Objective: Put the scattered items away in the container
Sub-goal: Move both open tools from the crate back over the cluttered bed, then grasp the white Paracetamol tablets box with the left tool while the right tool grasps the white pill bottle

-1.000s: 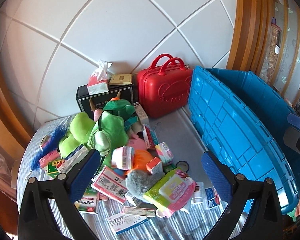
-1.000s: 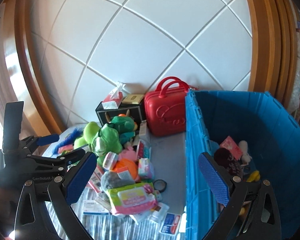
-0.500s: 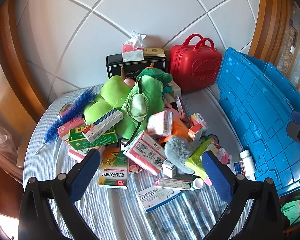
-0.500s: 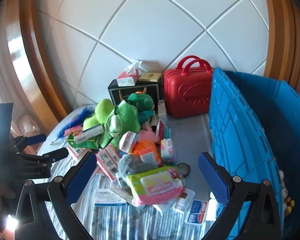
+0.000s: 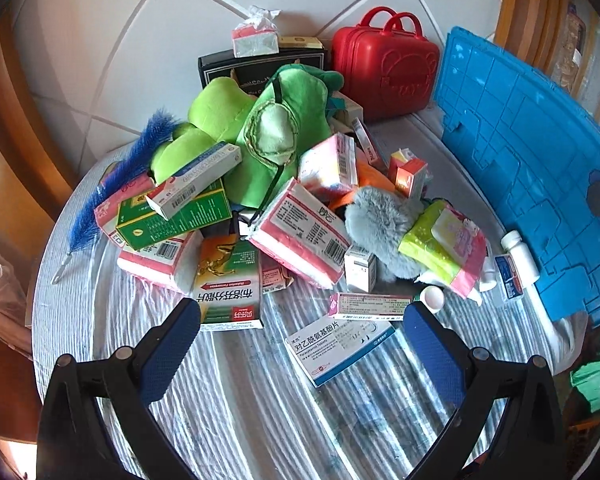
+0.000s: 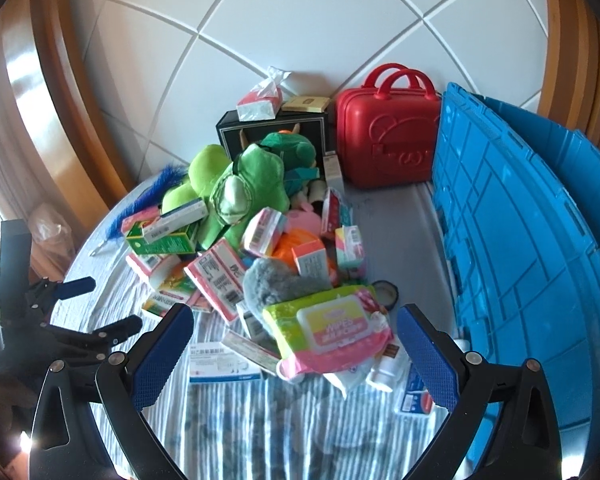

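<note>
Tongs of left gripper (image 5: 300,340) and right gripper (image 6: 294,338) apart, empty, facing heaped cardboard medicine boxes (image 5: 300,232); ribbed blue plastic crate (image 6: 520,264) at three o'clock for short transfers

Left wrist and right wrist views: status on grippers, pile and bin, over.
Left hand-held gripper open, empty; right hand-held gripper open, empty. Pile of boxes unsorted on cloth beside blue container. Wipes pack nearest right gripper, nothing blocking.
</note>
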Demonstrator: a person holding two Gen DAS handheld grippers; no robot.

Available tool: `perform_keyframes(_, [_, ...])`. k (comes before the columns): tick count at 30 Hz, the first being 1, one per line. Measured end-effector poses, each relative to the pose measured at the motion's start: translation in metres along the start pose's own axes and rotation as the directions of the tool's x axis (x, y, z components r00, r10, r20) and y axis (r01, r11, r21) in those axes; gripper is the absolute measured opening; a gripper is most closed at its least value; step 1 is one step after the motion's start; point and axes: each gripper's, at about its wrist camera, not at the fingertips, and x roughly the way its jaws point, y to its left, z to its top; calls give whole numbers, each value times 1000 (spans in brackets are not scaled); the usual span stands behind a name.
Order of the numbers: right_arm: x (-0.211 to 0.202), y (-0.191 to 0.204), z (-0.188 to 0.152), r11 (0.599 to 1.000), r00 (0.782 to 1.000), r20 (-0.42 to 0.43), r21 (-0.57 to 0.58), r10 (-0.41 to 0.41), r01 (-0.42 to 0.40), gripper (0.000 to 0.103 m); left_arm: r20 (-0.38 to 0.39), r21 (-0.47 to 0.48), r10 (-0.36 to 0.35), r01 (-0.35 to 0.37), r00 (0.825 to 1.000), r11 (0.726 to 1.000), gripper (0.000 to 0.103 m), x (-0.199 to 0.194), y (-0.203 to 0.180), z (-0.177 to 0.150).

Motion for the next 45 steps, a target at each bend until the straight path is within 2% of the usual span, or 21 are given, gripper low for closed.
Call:
perform_keyframes(4, [15, -2, -18, 1000, 999, -49, 6, -13, 13, 103, -27, 120, -37, 40, 999, 992, 103, 35, -12, -23])
perform_keyframes(10, [45, -2, -53, 999, 992, -120, 2, -32, 33, 103, -64, 285, -65, 80, 996, 955, 100, 94, -23, -52])
perform_keyframes(18, [108, -1, -103, 1000, 980, -199, 2, -26, 27, 103, -119, 339, -174, 205, 978, 918, 95, 153, -27, -73])
perform_keyframes(21, [127, 1, -116, 1000, 977, -214, 2, -23, 24, 103, -76, 350, -221, 233, 972, 907, 95, 157, -27, -77])
perform_keyframes(25, [150, 5, -128, 1000, 974, -225, -5, -22, 22, 103, -38, 365, -247, 244, 968, 899, 95, 157, -29, -80])
perform_keyframes(29, [163, 11, -132, 1000, 971, -239, 2, -21, 22, 103, -45, 369, -288, 284, 957, 885, 95, 164, -31, -82])
perform_keyframes(32, [167, 14, -134, 1000, 970, -244, -3, -25, 25, 103, -55, 411, -319, 313, 946, 856, 96, 165, -36, -86])
perform_keyframes(34, [170, 16, -136, 999, 969, -245, -7, -33, 32, 103, -69, 416, -341, 338, 938, 844, 83, 161, -36, -85])
perform_keyframes(35, [172, 17, -137, 999, 969, -245, -7, -35, 35, 103, -79, 409, -352, 352, 933, 842, 81, 158, -35, -84])
perform_keyframes(37, [177, 17, -138, 999, 968, -249, -1, -42, 43, 103, -75, 420, -349, 347, 934, 839, 80, 149, -35, -90])
perform_keyframes(39, [182, 17, -139, 999, 968, -247, 10, -42, 46, 103, -64, 419, -347, 341, 936, 842, 78, 137, -33, -98])
perform_keyframes(45, [193, 19, -134, 998, 975, -214, 11, -62, 65, 100, -31, 339, -331, 322, 943, 884, 77, 101, -14, -122])
